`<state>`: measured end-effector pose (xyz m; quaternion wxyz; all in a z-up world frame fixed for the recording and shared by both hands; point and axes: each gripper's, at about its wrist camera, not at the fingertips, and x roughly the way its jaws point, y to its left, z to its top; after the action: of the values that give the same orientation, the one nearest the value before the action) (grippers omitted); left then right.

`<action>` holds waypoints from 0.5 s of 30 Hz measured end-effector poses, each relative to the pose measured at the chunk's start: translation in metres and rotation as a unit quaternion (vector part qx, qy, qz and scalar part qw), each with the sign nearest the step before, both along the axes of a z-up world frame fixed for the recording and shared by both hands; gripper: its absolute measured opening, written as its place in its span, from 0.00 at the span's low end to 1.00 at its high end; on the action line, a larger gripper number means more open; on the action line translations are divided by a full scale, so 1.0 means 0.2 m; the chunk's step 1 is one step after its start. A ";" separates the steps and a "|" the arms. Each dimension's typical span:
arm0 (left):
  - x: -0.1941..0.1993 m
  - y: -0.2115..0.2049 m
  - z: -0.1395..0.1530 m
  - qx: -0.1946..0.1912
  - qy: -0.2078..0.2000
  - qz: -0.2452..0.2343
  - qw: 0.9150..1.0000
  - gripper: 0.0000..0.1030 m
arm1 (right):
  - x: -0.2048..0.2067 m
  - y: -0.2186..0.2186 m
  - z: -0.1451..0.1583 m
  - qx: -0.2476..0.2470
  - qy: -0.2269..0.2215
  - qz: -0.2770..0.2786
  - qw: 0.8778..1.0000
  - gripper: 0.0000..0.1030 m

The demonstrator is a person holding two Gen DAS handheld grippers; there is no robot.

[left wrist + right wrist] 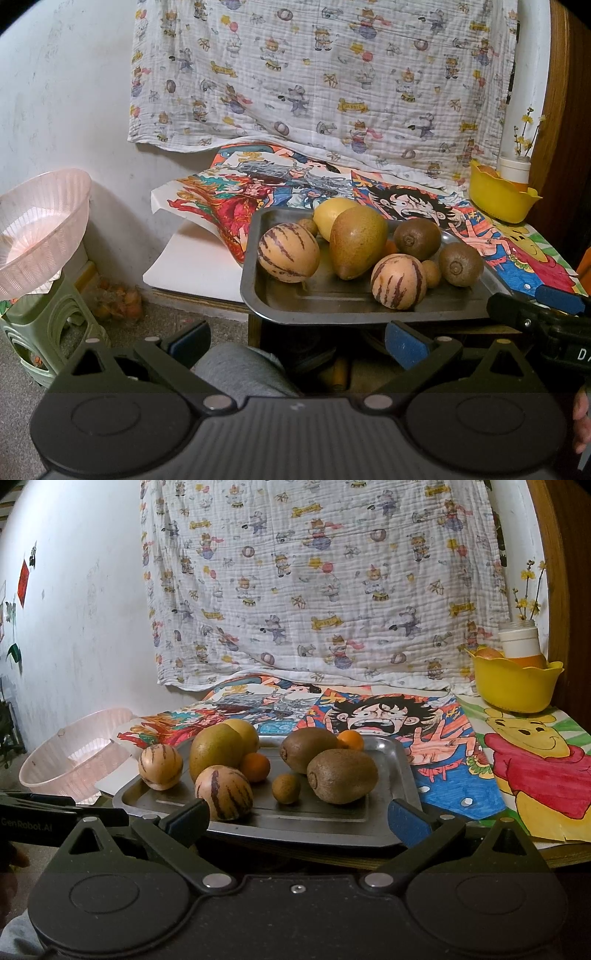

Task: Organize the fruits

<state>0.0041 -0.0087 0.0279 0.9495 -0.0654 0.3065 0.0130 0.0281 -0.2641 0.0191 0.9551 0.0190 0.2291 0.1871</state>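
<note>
Both pairs of fingers stand apart and empty: the left gripper [297, 341] hangs short of the near rim of the metal tray [404, 771], the right gripper [297, 819] at that rim. On the tray lie two striped pepino melons [224, 792], two kiwis [342, 776], a pear [215, 750], a lemon [332, 214] and small oranges [255, 767]. Beyond the tray on the bench [561, 853], at the far right, sits a yellow bowl [515, 685]; a pink basket [70, 760] stands left of the tray.

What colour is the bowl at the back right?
Yellow bowl, clearest in the right wrist view.

Dull metal tray [402, 775], glossy yellow plastic bowl [517, 686], crinkled cloth [314, 590].
</note>
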 end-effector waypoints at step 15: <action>0.00 0.00 0.00 0.000 0.000 0.000 1.000 0.99 | 0.00 0.00 0.00 -0.001 0.001 0.000 1.000 0.99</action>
<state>0.0038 -0.0089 0.0276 0.9494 -0.0657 0.3068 0.0130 0.0278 -0.2634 0.0190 0.9550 0.0186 0.2299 0.1867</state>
